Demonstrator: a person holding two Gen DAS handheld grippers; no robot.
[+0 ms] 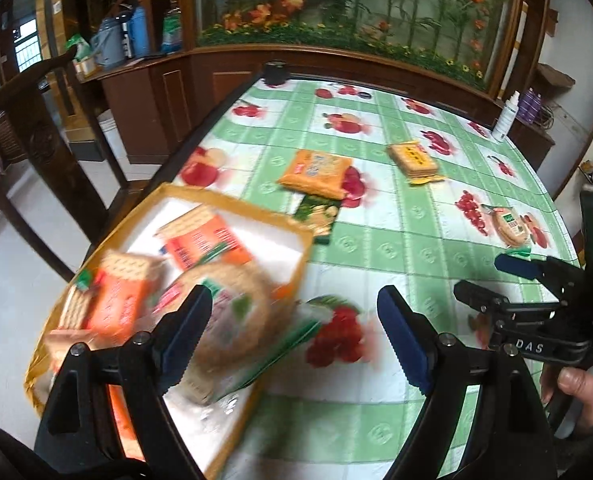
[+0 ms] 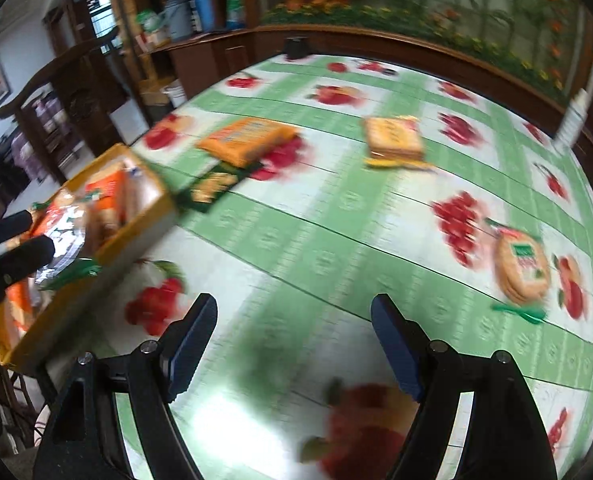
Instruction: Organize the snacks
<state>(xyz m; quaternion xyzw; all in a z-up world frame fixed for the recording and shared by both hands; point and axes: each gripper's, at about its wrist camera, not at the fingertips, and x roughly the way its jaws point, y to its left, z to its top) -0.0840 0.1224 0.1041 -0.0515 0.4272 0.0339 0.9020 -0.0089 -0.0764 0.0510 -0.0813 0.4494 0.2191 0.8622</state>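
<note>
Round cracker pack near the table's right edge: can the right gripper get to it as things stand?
Probably yes. The right gripper is open and empty, and only bare tablecloth lies between it and the round cracker pack.

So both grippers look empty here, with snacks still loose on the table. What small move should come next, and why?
Probably carry the right gripper toward the round cracker pack, the nearest loose snack to it. Its fingers are apart with only tablecloth between them, and the yellow box already holds several packs, so that one likely goes in next.
</note>
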